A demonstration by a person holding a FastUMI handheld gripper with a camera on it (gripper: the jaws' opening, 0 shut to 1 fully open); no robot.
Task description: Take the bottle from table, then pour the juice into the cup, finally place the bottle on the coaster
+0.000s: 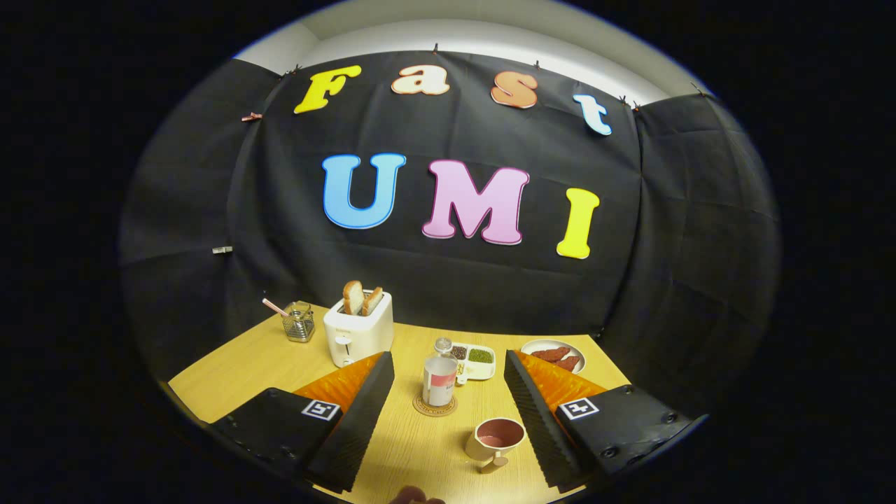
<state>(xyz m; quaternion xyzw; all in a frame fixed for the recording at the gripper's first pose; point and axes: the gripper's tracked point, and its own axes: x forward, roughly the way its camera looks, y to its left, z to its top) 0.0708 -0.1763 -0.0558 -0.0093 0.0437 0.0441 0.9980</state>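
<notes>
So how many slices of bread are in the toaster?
2. Both stand in the toaster, beyond the open tool: one slice on the side nearer the glass jar, the other slice beside it. More may sit hidden down in the slots.

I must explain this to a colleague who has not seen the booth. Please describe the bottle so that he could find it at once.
Start at the white toaster at the back of the wooden table. Beside it, ahead of the open gripper, the bottle stands upright on a round coaster. Unlike the low pink-lined cup nearer the fingers, it is tall, pale, with a red band.
</notes>
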